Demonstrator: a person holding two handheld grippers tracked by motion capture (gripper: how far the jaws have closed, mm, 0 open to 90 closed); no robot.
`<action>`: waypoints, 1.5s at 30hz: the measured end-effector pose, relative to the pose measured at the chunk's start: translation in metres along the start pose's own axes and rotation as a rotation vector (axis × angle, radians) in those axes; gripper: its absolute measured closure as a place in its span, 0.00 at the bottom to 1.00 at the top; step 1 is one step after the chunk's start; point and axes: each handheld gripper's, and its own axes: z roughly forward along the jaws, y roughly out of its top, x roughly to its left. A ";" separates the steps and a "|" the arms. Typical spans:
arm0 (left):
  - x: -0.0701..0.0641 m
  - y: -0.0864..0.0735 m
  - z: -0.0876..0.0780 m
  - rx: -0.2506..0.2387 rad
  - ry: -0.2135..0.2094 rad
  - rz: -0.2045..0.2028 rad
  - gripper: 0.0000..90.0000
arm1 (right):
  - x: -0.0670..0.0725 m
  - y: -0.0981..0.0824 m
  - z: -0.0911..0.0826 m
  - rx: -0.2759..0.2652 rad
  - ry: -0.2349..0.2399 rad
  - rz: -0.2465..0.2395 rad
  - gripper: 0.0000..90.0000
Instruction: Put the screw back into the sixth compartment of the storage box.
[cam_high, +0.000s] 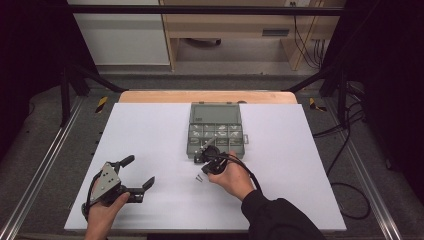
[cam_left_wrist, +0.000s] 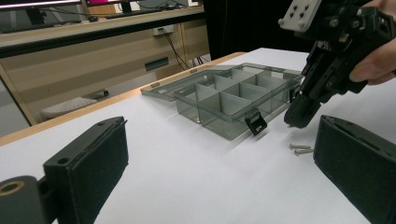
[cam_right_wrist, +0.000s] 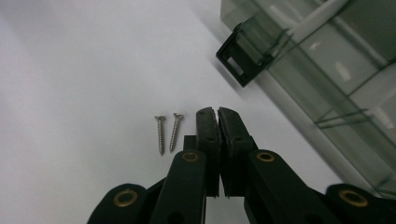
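Two small silver screws (cam_high: 199, 177) (cam_left_wrist: 300, 148) (cam_right_wrist: 167, 133) lie side by side on the white table, just in front of an open grey compartment box (cam_high: 190, 136) (cam_left_wrist: 224, 125) (cam_right_wrist: 327, 70). My right gripper (cam_high: 200, 160) (cam_left_wrist: 299, 117) (cam_right_wrist: 217, 112) points down at the table right beside the screws, between them and the box's front latch (cam_right_wrist: 240, 60). Its jaws are pressed together and I see nothing between them. My left gripper (cam_high: 140, 170) (cam_left_wrist: 219, 172) rests low at the table's near left, open and empty, facing the box.
The box's lid (cam_high: 216, 113) lies flat behind it, and several compartments hold small metal parts. The white sheet (cam_high: 150, 130) covers the table, whose wooden edge (cam_high: 205, 96) shows at the back. Black frame posts and cables flank both sides.
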 end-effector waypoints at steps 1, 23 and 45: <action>0.000 0.000 0.000 0.000 0.000 -0.001 0.04 | -0.001 -0.001 -0.003 -0.018 0.003 0.014 0.98; -0.001 0.000 0.002 0.002 -0.007 0.001 0.04 | -0.026 -0.008 -0.035 -0.352 -0.059 0.105 0.98; -0.001 0.000 0.002 0.002 -0.008 0.004 0.03 | -0.039 0.006 -0.021 -0.463 -0.149 0.179 0.98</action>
